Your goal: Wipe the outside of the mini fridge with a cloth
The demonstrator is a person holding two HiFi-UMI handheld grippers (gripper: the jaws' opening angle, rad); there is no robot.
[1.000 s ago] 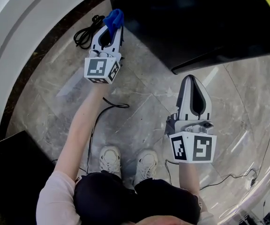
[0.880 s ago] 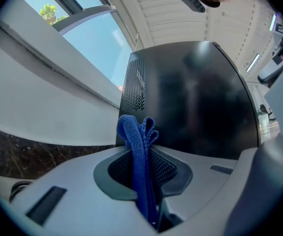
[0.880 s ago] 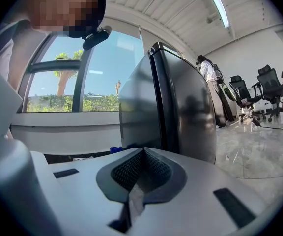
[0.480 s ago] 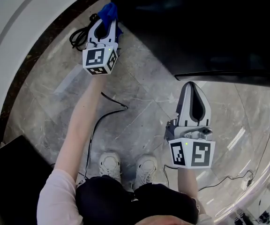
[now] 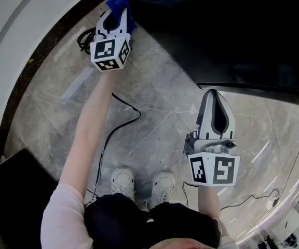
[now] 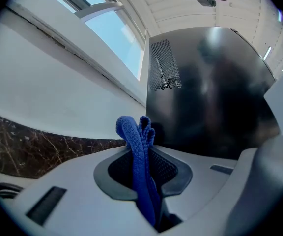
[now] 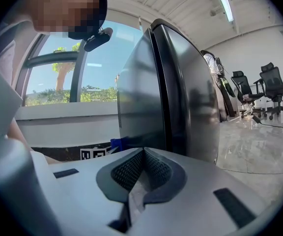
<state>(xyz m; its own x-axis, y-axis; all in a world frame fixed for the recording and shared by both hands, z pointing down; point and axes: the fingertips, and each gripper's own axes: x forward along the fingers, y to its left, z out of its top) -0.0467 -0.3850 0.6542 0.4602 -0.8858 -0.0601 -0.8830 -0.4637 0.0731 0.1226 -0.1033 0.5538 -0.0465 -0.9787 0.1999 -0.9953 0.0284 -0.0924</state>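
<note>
The black mini fridge point(image 5: 217, 30) fills the top right of the head view; its dark side with a vent grille point(image 6: 163, 65) faces the left gripper view. My left gripper point(image 5: 116, 10) is shut on a folded blue cloth point(image 6: 140, 156), whose tip point(image 5: 119, 0) sits at the fridge's rear left corner near the wall. My right gripper point(image 5: 215, 95) hangs shut and empty just below the fridge's front edge, with the fridge's door side point(image 7: 181, 92) straight ahead of it.
A white curved wall base point(image 5: 30, 30) with a dark marble skirting runs along the left. A coiled black cable point(image 5: 84, 38) lies on the marble floor by the left gripper, another cable point(image 5: 123, 115) trails to my feet. A dark box point(image 5: 9, 191) sits bottom left.
My left gripper has carried the blue cloth upward and farther back along the fridge's left side toward the wall. The right gripper has stayed almost still.
</note>
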